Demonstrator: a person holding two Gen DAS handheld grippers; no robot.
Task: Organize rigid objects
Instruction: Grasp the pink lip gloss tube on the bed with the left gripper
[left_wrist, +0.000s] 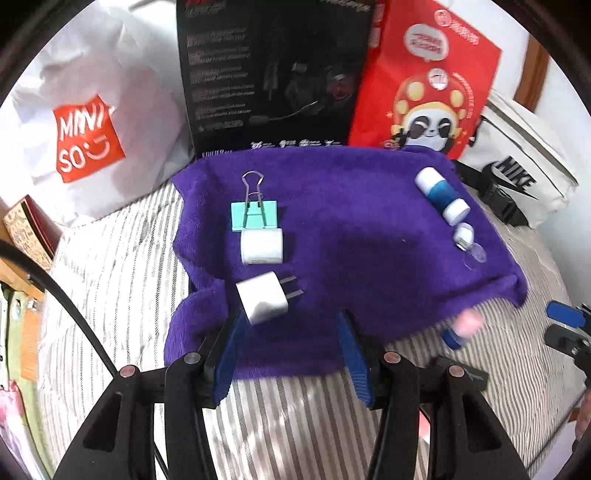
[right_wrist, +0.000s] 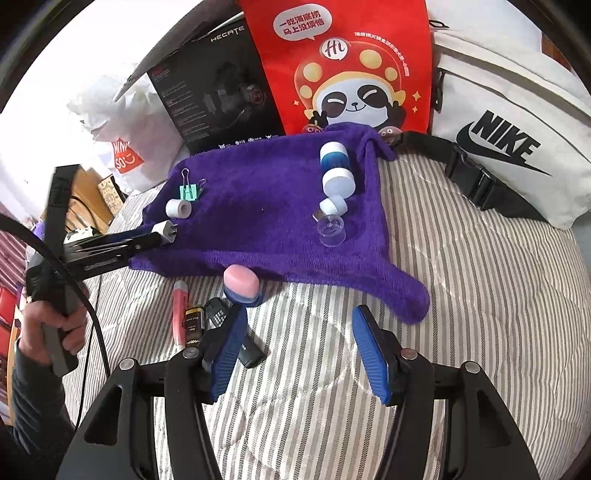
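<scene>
A purple towel (left_wrist: 332, 229) (right_wrist: 266, 206) lies on a striped bed. On it sit a teal binder clip (left_wrist: 254, 214) (right_wrist: 190, 192), a white cube (left_wrist: 261, 245) (right_wrist: 178, 208), a white plug charger (left_wrist: 263, 297) (right_wrist: 165, 229), a blue-white bottle (left_wrist: 441, 195) (right_wrist: 335, 168), a small white cap (left_wrist: 463, 236) (right_wrist: 332, 205) and a clear cup (left_wrist: 476, 254) (right_wrist: 331, 230). My left gripper (left_wrist: 290, 328) is open, with the charger just past its left finger. My right gripper (right_wrist: 299, 317) is open, with a pink-topped blue item (right_wrist: 242, 286) (left_wrist: 463, 326) just ahead of its left finger.
Off the towel on the bed lie a red pen (right_wrist: 180, 314), a black-gold lighter (right_wrist: 194, 325), a small black remote (right_wrist: 218, 315) and a black stick (right_wrist: 251, 349). Behind the towel stand a black box (left_wrist: 273, 74), a red panda bag (right_wrist: 347, 66), a white Nike bag (right_wrist: 517, 140) and a Miniso bag (left_wrist: 88, 140).
</scene>
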